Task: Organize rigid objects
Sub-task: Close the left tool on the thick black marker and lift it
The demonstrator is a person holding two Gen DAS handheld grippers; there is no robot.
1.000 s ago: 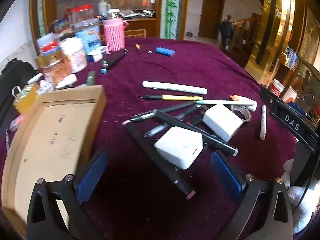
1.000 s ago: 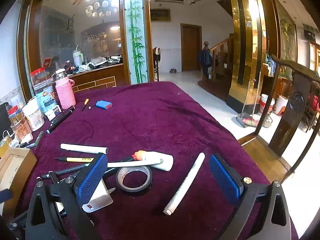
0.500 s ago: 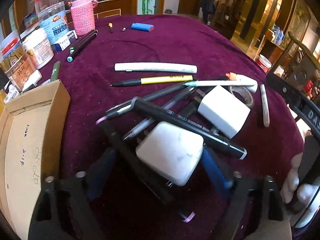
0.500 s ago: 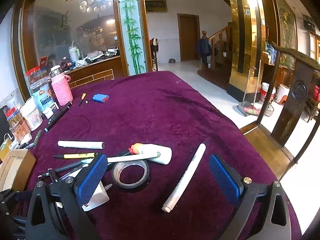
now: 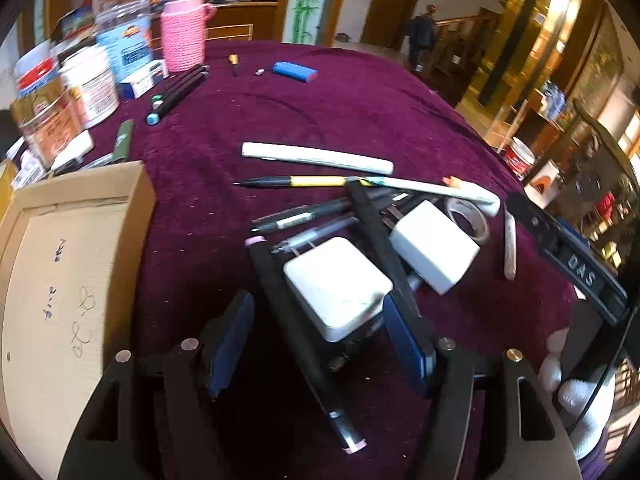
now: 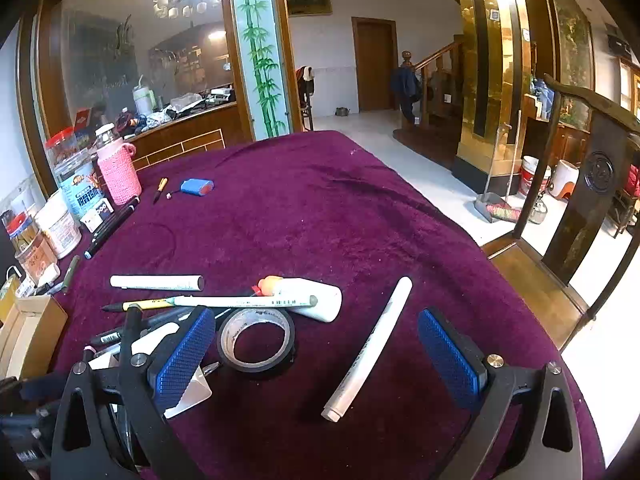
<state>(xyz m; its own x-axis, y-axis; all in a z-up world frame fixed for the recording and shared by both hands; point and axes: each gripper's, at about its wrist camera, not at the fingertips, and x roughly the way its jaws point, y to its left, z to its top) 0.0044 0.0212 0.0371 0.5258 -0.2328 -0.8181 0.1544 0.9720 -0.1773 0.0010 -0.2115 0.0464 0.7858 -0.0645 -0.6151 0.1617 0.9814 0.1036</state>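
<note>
Purple velvet cloth covers the round table, and going from left to right in the left wrist view, an open cardboard box lies at the left edge, with jars and a pink knitted bottle sleeve beyond it. Right of the box, the left gripper hangs low over a heap of pens, its blue pads spread either side of a white charger block; the right pad lies against the block's edge, while the left pad stands apart from it with a long black marker in the gap, so the tongs are not closed on anything. A second black marker runs along the block's right side, and a second white charger sits just beyond that. Farther back lie a white tube and a yellow-and-black pen, and a blue battery pack rests well apart near the far edge.

In the right wrist view, the right gripper hovers with its jaws spread wide and nothing between the pads. A roll of tape lies flat just right of its left pad, a glue bottle with an orange cap sits behind the roll, and a white marker lies slantwise on the cloth between the pads
</note>
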